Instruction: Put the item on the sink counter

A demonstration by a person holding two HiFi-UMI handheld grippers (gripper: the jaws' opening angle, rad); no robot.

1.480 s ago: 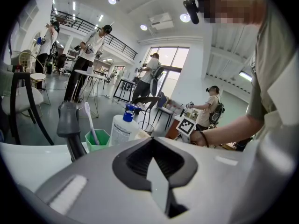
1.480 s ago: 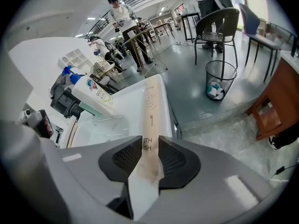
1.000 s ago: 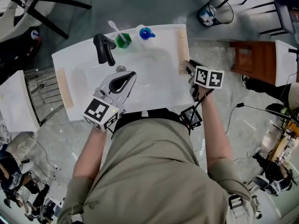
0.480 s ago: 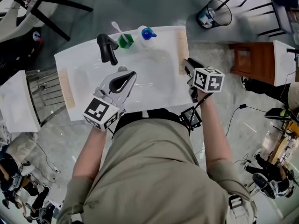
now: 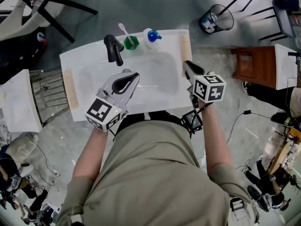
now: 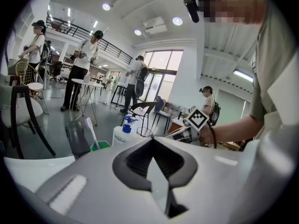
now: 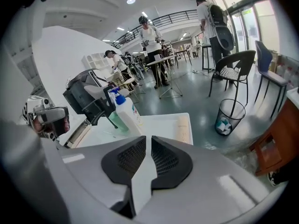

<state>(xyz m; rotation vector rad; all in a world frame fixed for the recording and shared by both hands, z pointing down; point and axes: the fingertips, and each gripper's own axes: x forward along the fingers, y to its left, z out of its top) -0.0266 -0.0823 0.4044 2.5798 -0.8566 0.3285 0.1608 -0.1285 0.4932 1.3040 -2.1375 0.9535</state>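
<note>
A pale wooden strip [image 5: 185, 48] [image 7: 185, 127] lies along the right edge of the white sink counter [image 5: 84, 62]. My right gripper [image 5: 187, 65] [image 7: 148, 143] hangs just above and in front of that strip, apart from it. Its jaws have just been closing and stand a narrow gap apart with nothing between them. My left gripper [image 5: 135, 75] [image 6: 152, 141] hovers over the basin, its tips together and empty. A second wooden strip [image 5: 70, 88] lies at the counter's left end.
At the back of the counter stand a black faucet [image 5: 113, 48], a green cup with a toothbrush [image 5: 131, 42] and a blue-capped pump bottle [image 5: 151, 35]. A wire bin [image 5: 217, 14] and a brown wooden stand [image 5: 256, 62] sit on the floor to the right.
My right gripper has lifted off the right wooden strip and drawn back toward me, leaving the strip on the counter. The left gripper has stayed over the basin.
</note>
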